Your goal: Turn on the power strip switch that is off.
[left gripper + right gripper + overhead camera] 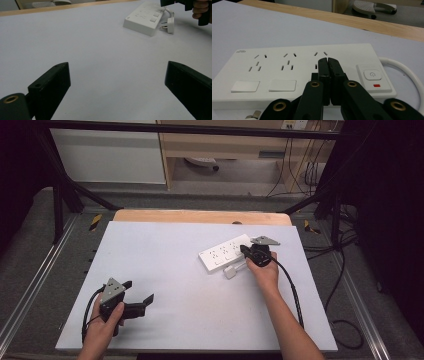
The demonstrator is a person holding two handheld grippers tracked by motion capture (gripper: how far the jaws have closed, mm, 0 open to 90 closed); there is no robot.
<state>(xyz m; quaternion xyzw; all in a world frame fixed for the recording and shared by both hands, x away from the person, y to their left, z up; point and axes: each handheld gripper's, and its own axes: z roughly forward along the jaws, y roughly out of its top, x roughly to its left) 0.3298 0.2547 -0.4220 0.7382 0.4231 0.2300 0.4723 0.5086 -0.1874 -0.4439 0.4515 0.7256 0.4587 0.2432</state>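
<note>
- High view: white rectangular plastic power strip (224, 253) lies on the pale table top (165, 270), its long axis running diagonally, from near-left up to far-right as seen from the person's side. The right gripper (246, 251) sits directly over the strip's right-hand end, jaws pressed together, apparently poking down at the strip rather than grasping anything. Just on the near side of that gripper lies the white plug (229, 271) on its short white cable. The left gripper (141, 301) rests well apart, near the table's front-left, jaws spread and holding nothing. The right hand is clearly the nearer one to the strip.

- Left gripper view: both black jaws stand wide apart over bare table. The power strip (145, 20) lies far ahead and to the right of this gripper, with the plug (170, 25) just beside its right end and the right gripper (186, 3) above it.

- Right gripper view: clenched tips of the right gripper (328, 60) point at the strip's top face (287, 65), at the third socket group, immediately left of the raised power button (373, 74) with its red mark. Two flat white switch covers lie further left of the tips. Whether the tips touch the surface I cannot tell. My judgement: the coming move turns on a small shift to the right, onto the button.

- Containers: none are on the table.
</note>
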